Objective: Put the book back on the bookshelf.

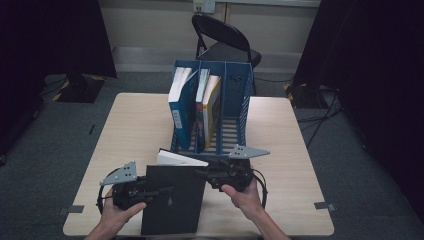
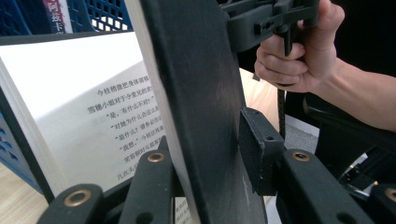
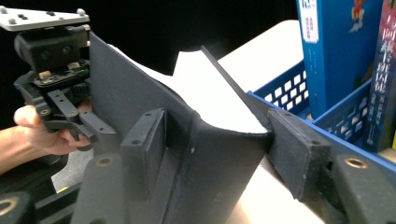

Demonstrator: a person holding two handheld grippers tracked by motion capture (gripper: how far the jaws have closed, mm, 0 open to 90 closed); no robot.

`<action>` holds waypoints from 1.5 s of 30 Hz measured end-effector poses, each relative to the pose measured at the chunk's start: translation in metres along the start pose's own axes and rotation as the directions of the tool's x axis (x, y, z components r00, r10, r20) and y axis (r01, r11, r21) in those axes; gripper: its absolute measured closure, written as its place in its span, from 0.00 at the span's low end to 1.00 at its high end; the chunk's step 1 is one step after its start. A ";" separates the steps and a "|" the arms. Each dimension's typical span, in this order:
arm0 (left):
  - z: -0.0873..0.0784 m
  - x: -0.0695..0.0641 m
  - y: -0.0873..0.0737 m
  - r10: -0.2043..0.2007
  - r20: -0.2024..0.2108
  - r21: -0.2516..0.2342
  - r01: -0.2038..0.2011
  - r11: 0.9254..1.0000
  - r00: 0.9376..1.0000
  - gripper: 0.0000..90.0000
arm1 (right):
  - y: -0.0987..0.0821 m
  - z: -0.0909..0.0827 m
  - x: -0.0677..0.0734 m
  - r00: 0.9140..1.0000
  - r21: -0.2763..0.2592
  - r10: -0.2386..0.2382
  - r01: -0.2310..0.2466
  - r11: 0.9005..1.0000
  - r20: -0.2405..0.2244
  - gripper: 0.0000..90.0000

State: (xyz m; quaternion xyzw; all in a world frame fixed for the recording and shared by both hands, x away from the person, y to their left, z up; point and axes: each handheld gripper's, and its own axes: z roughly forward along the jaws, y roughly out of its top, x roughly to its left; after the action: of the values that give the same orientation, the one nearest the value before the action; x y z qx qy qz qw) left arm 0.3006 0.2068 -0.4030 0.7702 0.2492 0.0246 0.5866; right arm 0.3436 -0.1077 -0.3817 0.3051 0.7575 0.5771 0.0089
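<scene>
Between both tools sits a black hardcover book — left tool clamps its cover, right tool pinches its spine, likely steadying it for the blue plastic rack ahead.

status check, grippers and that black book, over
Left gripper shut on black book cover; right gripper shut on its spine. Blue rack directly ahead, right slot open.

**Materials and finishes on the desk**

The tabletop looks like pale wood laminate, smooth and pretty matt. The black book has a matt cover, faintly scuffed, with plain white paper pages inside. The blue rack is glossy moulded plastic with a grid of holes. Gripper jaws are matt black plastic with brass-looking rivets. The floor is rough grey carpet.
</scene>
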 end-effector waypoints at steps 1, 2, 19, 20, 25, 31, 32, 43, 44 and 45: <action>0.001 0.001 0.000 -0.011 -0.003 -0.001 0.011 1.000 1.000 0.75 | 0.000 0.001 0.000 1.000 0.004 -0.003 0.003 1.000 0.007 0.41; 0.002 0.003 0.001 -0.022 0.002 0.003 0.022 1.000 1.000 0.74 | 0.002 0.001 0.000 1.000 0.014 0.001 -0.001 1.000 0.016 0.43; 0.016 0.001 0.007 0.064 -0.018 0.001 -0.064 0.998 0.998 0.73 | 0.019 -0.019 0.024 0.983 -0.035 -0.168 0.171 0.985 0.079 0.46; 0.016 0.001 0.007 0.064 -0.018 0.001 -0.064 0.998 0.998 0.72 | 0.018 -0.019 0.025 0.982 -0.038 -0.171 0.174 0.984 0.076 0.46; 0.014 0.000 0.001 0.063 -0.009 -0.004 -0.063 0.998 0.998 0.72 | 0.014 -0.019 0.024 0.983 -0.037 -0.179 0.181 0.983 0.043 0.46; 0.012 0.001 -0.003 0.063 -0.012 -0.003 -0.063 0.998 0.998 0.70 | 0.004 -0.005 0.021 0.983 0.017 -0.184 0.184 0.983 -0.002 0.41; 0.013 0.002 -0.003 0.063 -0.015 -0.004 -0.063 0.998 0.998 0.70 | 0.004 -0.004 0.021 0.984 0.019 -0.180 0.180 0.983 -0.005 0.41; 0.012 0.003 -0.005 0.069 -0.039 -0.007 -0.069 0.998 0.997 0.65 | -0.006 0.017 0.023 0.977 0.087 -0.215 0.215 0.973 -0.009 0.35; 0.012 0.003 -0.005 0.069 -0.039 -0.007 -0.069 0.998 0.997 0.64 | -0.006 0.017 0.023 0.977 0.087 -0.215 0.215 0.973 -0.009 0.35; 0.012 0.003 -0.006 0.068 -0.048 -0.004 -0.068 0.998 0.997 0.64 | -0.007 0.019 0.022 0.975 0.091 -0.223 0.223 0.971 -0.007 0.35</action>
State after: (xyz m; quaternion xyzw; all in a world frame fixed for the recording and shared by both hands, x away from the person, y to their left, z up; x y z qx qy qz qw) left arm 0.3055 0.1984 -0.4128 0.7758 0.2367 0.0637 0.5815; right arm 0.3294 -0.0818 -0.3864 0.2192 0.8125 0.5367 0.0609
